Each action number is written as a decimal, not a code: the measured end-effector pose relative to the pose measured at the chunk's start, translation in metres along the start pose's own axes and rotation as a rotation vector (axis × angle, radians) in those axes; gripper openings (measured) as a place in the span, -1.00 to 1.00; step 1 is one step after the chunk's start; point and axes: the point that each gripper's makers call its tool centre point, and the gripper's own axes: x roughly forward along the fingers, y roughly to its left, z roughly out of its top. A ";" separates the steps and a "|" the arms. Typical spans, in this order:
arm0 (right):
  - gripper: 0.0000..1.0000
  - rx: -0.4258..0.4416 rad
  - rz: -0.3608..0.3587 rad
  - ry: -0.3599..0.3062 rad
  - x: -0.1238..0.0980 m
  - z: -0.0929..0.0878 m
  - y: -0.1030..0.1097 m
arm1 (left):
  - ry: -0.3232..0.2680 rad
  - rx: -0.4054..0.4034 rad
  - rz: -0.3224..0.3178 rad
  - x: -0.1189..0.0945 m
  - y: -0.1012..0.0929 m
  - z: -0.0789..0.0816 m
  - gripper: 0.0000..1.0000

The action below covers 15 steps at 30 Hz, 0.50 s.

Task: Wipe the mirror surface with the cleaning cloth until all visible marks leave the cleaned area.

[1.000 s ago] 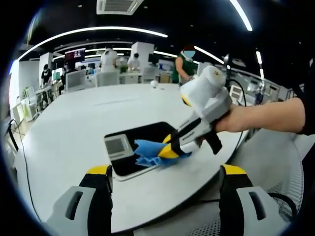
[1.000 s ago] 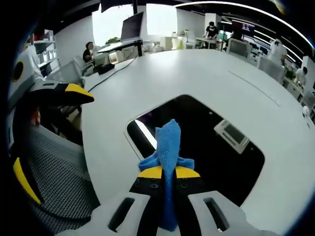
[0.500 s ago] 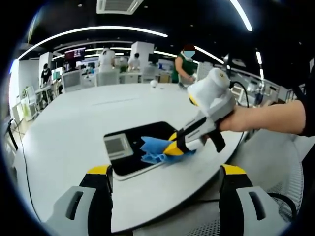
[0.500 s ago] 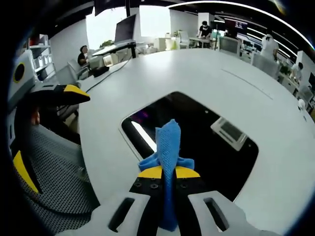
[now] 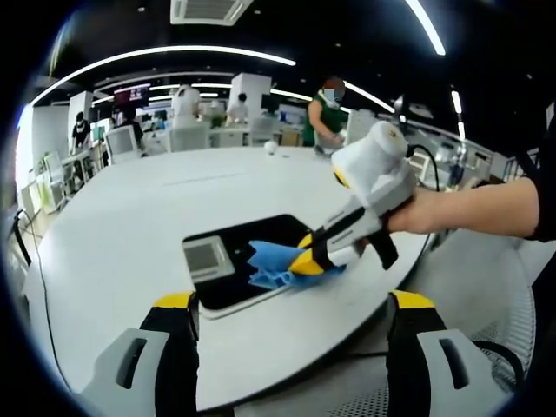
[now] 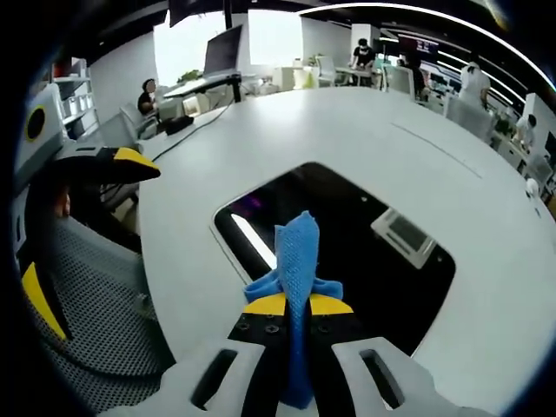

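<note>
left gripper view looks across a large white table (image 5: pixel 113 234), where the mirror (image 5: pixel 239 261) lies flat near the front edge, dark and reflecting a ceiling vent. the right gripper (image 5: pixel 304 261), held in a person's hand (image 5: pixel 417 213), reaches in from the right with the blue cleaning cloth (image 5: pixel 274 265) pinched in its yellow-tipped fingers (image 5: pixel 306 266) and pressed against the mirror's right part. compared with a second ago, that gripper and cloth sit slightly further right along the glass; since half a second ago they have barely shifted. the left gripper (image 5: pixel 291 326) hangs over the table's near edge, its fingers (image 5: pixel 174 326) spread wide apart and gripping nothing.

right gripper view shows the cloth (image 6: pixel 297 261) standing up between closed fingers (image 6: pixel 265 306), over the mirror (image 6: pixel 365 269). the mirror's near edge lies a little closer than a second ago. the left gripper (image 6: pixel 95 165) shows at the left, above a mesh chair (image 6: pixel 95 321).
</note>
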 end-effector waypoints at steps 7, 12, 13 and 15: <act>-0.96 0.010 -0.001 -0.003 0.000 0.000 -0.001 | 0.001 -0.002 -0.001 0.000 0.000 0.000 0.79; -0.96 0.017 -0.018 -0.009 0.003 0.003 -0.005 | -0.001 -0.003 0.000 0.001 0.000 0.000 0.79; -0.96 0.018 -0.019 -0.010 0.003 0.004 -0.005 | -0.001 -0.004 0.000 0.001 0.000 0.000 0.79; -0.96 0.020 -0.019 -0.010 0.004 0.004 -0.006 | 0.002 -0.004 -0.001 0.001 0.000 -0.001 0.78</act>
